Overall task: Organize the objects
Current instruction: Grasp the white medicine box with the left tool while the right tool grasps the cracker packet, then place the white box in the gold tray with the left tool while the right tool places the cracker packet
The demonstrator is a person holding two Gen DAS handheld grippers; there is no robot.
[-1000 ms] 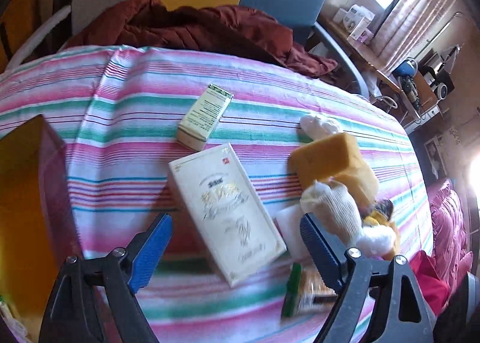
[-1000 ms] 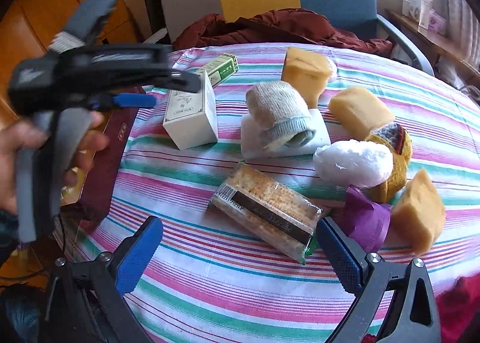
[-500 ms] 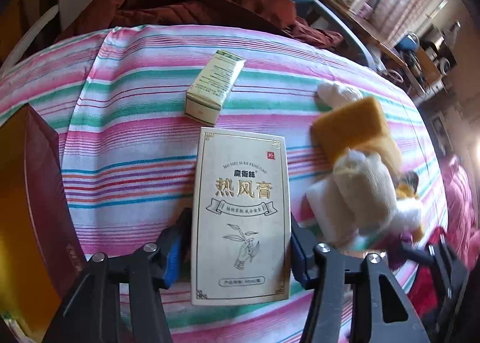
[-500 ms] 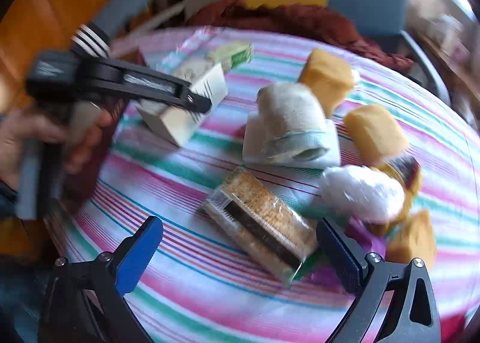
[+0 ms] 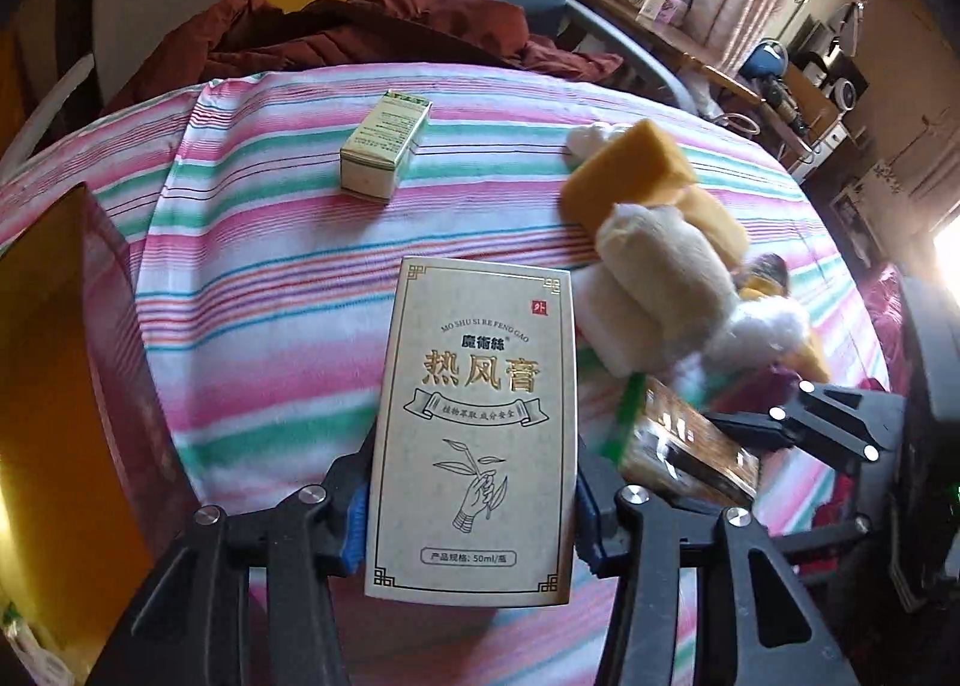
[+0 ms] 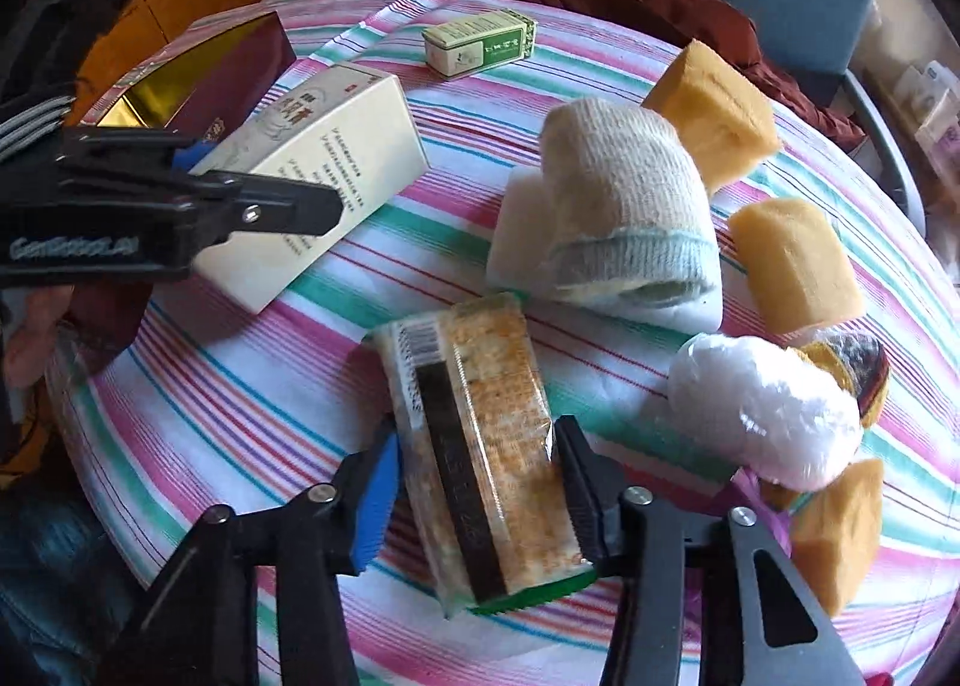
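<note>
Just starting: left gripper (image 5: 474, 512) clamping the cream box (image 5: 477, 434), right gripper (image 6: 477, 497), jaws just closed in, pinching the cracker pack (image 6: 480, 446), both on the striped cloth (image 6: 240, 404). Still lying scattered: green box (image 6: 477, 47), sponges (image 6: 711, 113), sock roll (image 6: 624, 206). Sorting apparently all remaining.

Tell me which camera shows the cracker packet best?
The right wrist view: the cracker packet lies whole and sharp between that gripper's jaws. The left wrist view catches only a blurred part of it at the right.
</note>
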